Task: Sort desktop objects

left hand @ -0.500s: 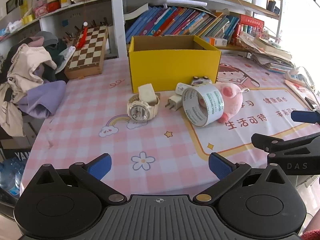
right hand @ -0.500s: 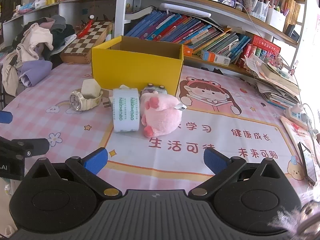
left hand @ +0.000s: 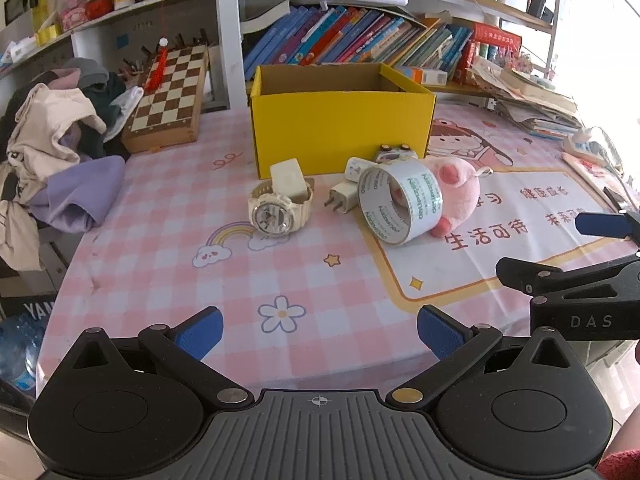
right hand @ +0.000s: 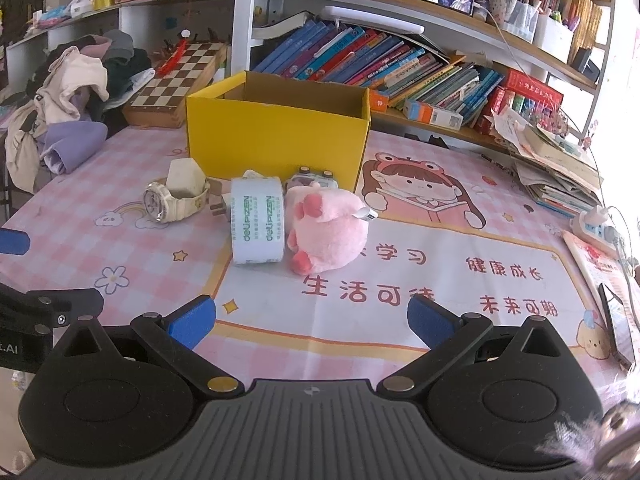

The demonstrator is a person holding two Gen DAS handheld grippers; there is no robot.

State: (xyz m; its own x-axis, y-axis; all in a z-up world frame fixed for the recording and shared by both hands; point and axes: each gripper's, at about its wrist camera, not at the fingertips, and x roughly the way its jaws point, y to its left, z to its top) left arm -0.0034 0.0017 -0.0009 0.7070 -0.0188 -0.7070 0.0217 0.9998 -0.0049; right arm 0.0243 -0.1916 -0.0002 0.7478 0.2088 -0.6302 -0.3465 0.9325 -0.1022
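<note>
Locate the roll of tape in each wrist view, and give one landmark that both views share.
Left wrist: the roll of tape stands on edge right of centre, its open core facing the camera, the pink plush pig behind it.
Right wrist: the roll of tape is left of centre, its printed band facing the camera, the pig at its right.
Shared landmark: the yellow box behind it.
</note>
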